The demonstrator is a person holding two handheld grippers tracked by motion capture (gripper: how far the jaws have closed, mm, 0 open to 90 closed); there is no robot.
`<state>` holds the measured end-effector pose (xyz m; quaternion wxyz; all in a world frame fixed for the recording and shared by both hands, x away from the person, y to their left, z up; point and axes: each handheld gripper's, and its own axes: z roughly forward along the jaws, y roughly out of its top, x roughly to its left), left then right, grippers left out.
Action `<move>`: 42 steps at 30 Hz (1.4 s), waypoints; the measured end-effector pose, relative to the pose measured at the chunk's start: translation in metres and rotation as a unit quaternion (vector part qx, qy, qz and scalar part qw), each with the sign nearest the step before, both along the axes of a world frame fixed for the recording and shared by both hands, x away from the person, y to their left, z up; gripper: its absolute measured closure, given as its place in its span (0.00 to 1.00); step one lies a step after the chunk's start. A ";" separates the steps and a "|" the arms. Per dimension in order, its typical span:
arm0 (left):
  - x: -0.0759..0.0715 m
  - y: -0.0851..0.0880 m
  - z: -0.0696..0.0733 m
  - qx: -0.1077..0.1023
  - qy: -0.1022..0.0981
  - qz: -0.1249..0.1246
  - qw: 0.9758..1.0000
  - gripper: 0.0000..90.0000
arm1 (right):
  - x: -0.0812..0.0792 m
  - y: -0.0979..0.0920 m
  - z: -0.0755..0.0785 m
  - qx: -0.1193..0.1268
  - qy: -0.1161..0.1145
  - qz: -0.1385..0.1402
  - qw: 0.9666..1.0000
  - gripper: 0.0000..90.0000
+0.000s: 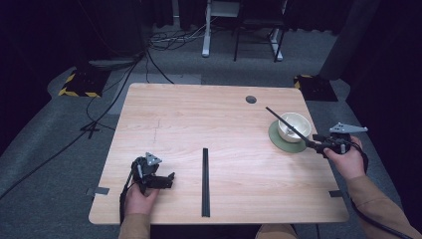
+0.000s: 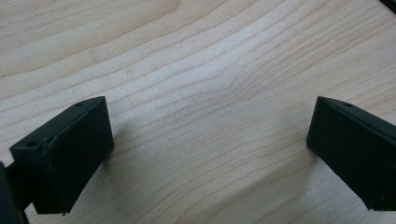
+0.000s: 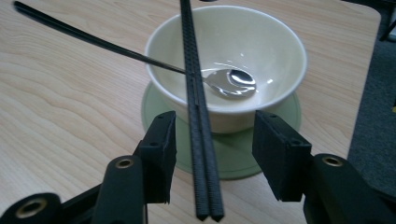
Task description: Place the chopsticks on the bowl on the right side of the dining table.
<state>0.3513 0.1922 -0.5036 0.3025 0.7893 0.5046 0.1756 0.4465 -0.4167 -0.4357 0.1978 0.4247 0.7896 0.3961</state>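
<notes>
A cream bowl stands on a green saucer at the table's right side. Inside it lies a metal spoon, its dark handle leaning over the rim. A pair of black chopsticks rests across the bowl's rim, its near end lying between the jaws of my right gripper. Those jaws stand open on either side of the chopsticks without pinching them. My left gripper is open over bare wood near the front left.
A long black stick lies on the wooden table, pointing from the middle toward the front edge. A round cable hole sits near the back edge. The table's right edge runs close behind the bowl.
</notes>
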 end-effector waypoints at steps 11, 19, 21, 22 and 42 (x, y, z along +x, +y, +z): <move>0.000 0.000 0.000 0.000 0.001 0.001 1.000 0.01 | 0.013 -0.025 -0.001 -0.024 -0.006 -0.038 0.999 0.57; -0.001 0.000 0.000 0.000 -0.001 0.002 1.000 0.01 | 0.028 -0.039 0.002 -0.035 -0.007 -0.063 0.997 0.57; -0.001 0.000 0.000 0.001 0.000 0.002 1.000 0.01 | 0.032 -0.040 0.001 -0.032 -0.006 -0.069 0.997 0.57; -0.001 0.000 0.000 0.000 0.001 0.002 1.000 0.01 | 0.034 -0.041 0.001 -0.033 -0.005 -0.071 0.997 0.58; -0.002 0.000 0.000 -0.001 0.001 0.002 1.000 0.01 | 0.053 -0.014 0.023 -0.009 -0.034 -0.059 0.998 0.57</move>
